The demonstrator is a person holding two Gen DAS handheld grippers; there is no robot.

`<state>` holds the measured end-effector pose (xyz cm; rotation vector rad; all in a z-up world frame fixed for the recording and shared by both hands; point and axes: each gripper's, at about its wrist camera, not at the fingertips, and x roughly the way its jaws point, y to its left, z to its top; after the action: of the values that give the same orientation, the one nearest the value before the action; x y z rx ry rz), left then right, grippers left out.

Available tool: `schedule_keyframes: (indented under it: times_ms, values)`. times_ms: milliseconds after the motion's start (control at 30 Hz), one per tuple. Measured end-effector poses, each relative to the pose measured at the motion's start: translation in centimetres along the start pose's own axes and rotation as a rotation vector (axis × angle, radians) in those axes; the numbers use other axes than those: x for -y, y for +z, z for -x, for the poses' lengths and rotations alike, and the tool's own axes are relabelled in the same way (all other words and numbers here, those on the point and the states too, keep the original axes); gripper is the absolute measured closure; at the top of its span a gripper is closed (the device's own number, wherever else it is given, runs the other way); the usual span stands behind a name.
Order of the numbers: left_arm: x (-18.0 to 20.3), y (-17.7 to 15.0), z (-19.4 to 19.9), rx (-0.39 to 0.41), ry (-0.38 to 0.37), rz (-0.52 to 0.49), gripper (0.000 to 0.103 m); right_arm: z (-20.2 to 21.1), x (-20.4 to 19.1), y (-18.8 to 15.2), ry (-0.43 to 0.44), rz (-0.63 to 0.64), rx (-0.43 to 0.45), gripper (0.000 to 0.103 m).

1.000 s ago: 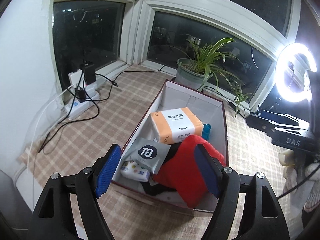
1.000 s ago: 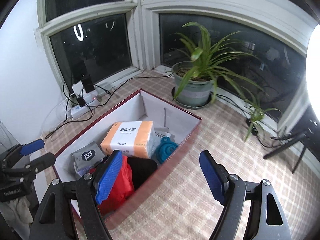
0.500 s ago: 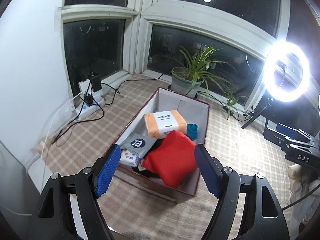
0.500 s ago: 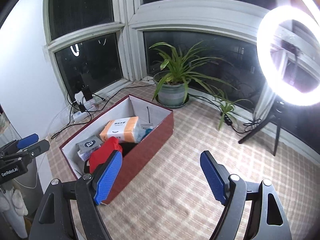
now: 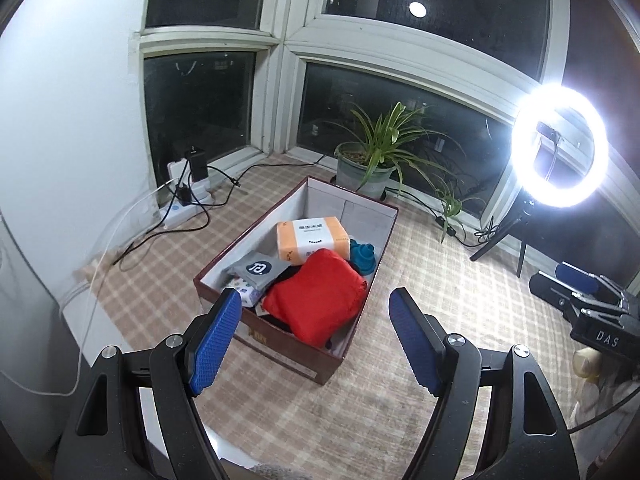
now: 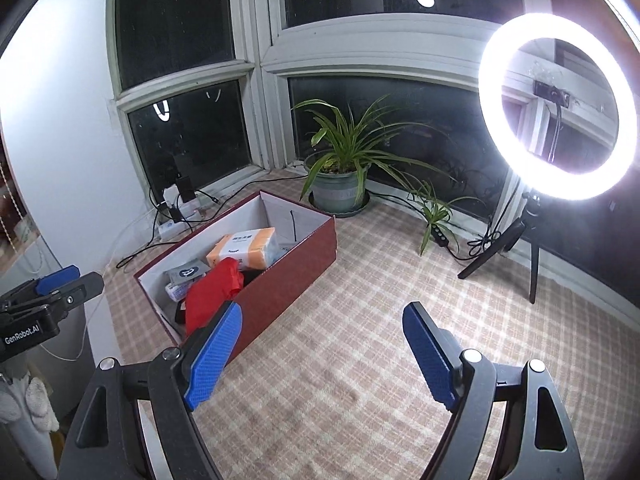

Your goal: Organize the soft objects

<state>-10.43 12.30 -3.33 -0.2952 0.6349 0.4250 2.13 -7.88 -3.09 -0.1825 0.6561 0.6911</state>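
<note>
Both wide open, nothing between the blue pads: left hand-held gripper (image 5: 316, 340), right hand-held gripper (image 6: 322, 356). Red soft bundle (image 5: 318, 300) sitting in the dark red box (image 5: 288, 346) mid-worktop (image 6: 360, 360), at the near end, beside an orange tissue pack (image 5: 312, 236) with print too small to read. Only in the left view: teal item (image 5: 363, 255), "DAS" on the other gripper. Only in the right view: "GenRobot.AI" lettering at the left edge.
</note>
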Motion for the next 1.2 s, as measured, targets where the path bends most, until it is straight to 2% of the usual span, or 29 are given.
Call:
schedule_keyframes:
  times_ms: [367, 1200]
  values:
    - [1.0, -0.1, 0.7, 0.008, 0.010, -0.021, 0.027, 0.4, 1.2, -1.4, 0.007, -0.021, -0.006, 0.024]
    - [1.7, 0.0, 0.1, 0.005, -0.009, -0.036, 0.027, 0.6, 1.9, -1.7, -0.019, -0.029, 0.000, 0.023]
